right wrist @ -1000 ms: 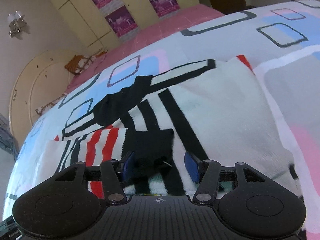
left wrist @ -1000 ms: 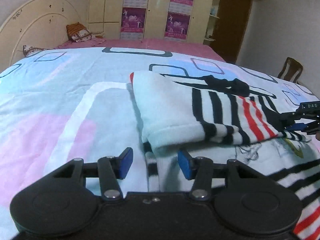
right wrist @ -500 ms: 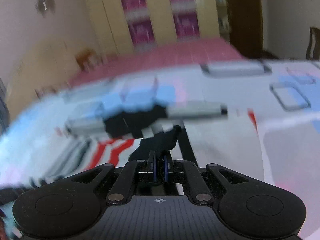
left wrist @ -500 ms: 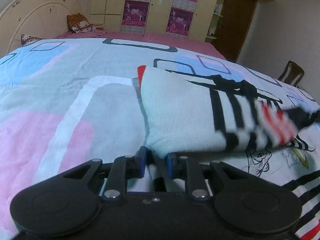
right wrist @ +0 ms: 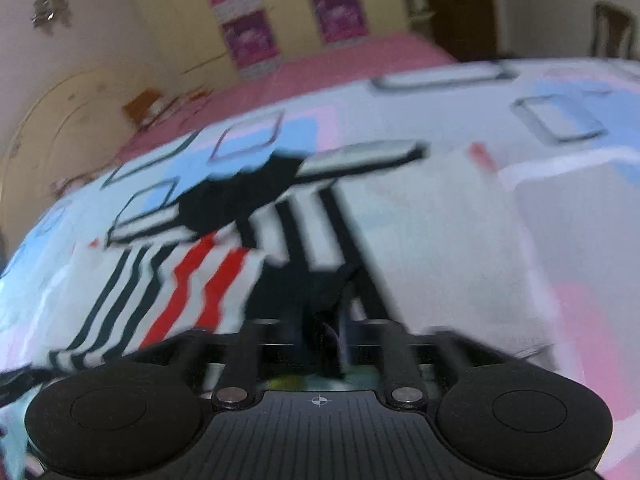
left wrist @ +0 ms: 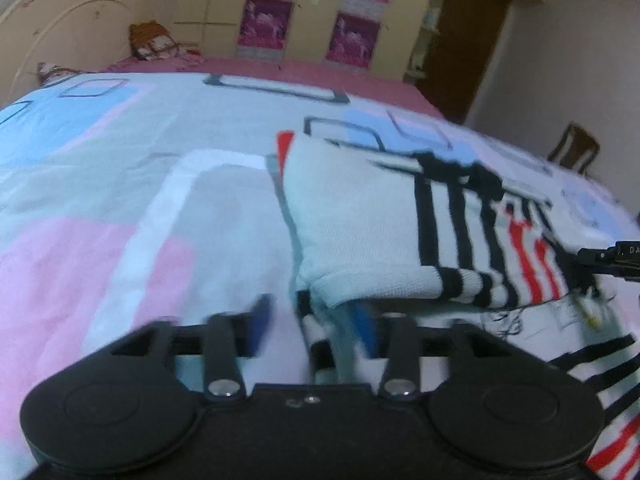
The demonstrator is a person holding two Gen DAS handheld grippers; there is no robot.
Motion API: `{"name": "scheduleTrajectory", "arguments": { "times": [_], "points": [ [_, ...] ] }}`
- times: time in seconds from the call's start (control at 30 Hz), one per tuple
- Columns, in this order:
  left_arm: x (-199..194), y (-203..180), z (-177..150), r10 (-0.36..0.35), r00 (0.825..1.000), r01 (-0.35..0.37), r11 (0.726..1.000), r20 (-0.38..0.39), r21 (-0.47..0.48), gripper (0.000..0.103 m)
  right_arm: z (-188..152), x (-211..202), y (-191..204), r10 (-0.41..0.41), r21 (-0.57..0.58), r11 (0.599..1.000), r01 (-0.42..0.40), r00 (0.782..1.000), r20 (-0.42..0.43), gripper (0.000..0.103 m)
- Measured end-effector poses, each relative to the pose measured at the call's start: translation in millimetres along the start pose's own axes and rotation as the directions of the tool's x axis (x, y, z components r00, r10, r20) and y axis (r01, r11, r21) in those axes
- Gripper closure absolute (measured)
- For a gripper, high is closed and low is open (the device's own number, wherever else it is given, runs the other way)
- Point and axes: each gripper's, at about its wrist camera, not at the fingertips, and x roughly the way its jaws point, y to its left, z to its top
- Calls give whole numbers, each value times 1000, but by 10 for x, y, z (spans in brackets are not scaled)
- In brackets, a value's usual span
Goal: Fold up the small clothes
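Observation:
A small white knit sweater (left wrist: 360,236) with black and red stripes lies folded on the bed. In the right wrist view the sweater (right wrist: 420,232) fills the middle. My left gripper (left wrist: 314,320) is open, its blue pads on either side of the sweater's near edge. My right gripper (right wrist: 322,332) has its jaws a little apart around a black fold of the sweater; blur hides whether it still pinches it. The right gripper (left wrist: 608,258) also shows at the right edge of the left wrist view, at the striped end.
The bed has a patterned sheet (left wrist: 120,208) in white, pink and blue. A curved headboard (left wrist: 72,28) and pillows are at the far left. A wardrobe with posters (left wrist: 304,12) stands behind. A wooden chair (left wrist: 576,152) is at the far right.
My left gripper was shut on the sweater's near edge half a second ago and has opened. My right gripper was shut on the black fold and its jaws have parted slightly.

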Motion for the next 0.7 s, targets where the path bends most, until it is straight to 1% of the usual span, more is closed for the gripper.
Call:
{"name": "scheduleTrajectory", "arguments": {
  "times": [0.03,0.07,0.1,0.13,0.17,0.2,0.27,0.3,0.33,0.37,0.4,0.47,0.53,0.57,0.6,0.7],
  "points": [
    [-145,-13,-19,20,998,-20,1000,56,-5,40,21,-103,-3,-12,-17,1000,13,999,40,57],
    [-229,-49,-10,22,995,-22,1000,92,-2,40,51,-180,17,-8,-39,999,10,999,53,57],
    [-261,-96,17,18,994,-18,1000,110,0,40,63,-223,55,0,-57,998,3,998,62,58],
    [-255,-166,60,9,992,-9,1000,127,2,39,65,-237,114,17,-81,997,-11,998,65,62],
    [-199,-251,114,-17,991,16,1000,130,6,39,52,-208,205,39,-111,993,-33,998,51,68],
    [-118,-340,162,-36,992,34,999,124,16,39,31,-148,307,62,-134,989,-58,998,24,76],
    [95,-529,230,-64,993,58,997,96,58,39,-42,-26,480,89,-165,982,-90,996,-11,76],
    [227,-604,231,-65,996,60,995,59,85,38,-96,44,565,89,-192,977,-94,995,-33,76],
    [421,-664,199,-33,999,36,992,-27,119,39,-161,140,632,61,-227,971,-77,995,-74,76],
    [506,-680,141,-9,999,15,988,-42,155,37,-224,218,651,27,-254,966,-53,994,-105,77],
    [507,-710,101,-3,1000,6,982,-18,187,37,-264,224,654,26,-274,961,-49,996,-86,77],
    [496,-707,148,-11,999,18,980,-39,200,38,-201,188,655,31,-267,962,-56,995,-96,76],
    [458,-650,256,-40,998,46,986,-40,161,37,-99,121,589,56,-231,971,-65,997,-46,76],
    [463,-605,324,-53,998,57,989,-29,137,37,-29,132,549,53,-214,975,-58,998,-28,76],
    [492,-574,393,-68,997,71,989,-26,129,37,37,170,518,42,-204,978,-46,999,-22,76],
    [742,-488,684,-73,997,77,991,-39,111,37,198,330,478,18,-207,978,-21,1000,-14,76]
  ]
}}
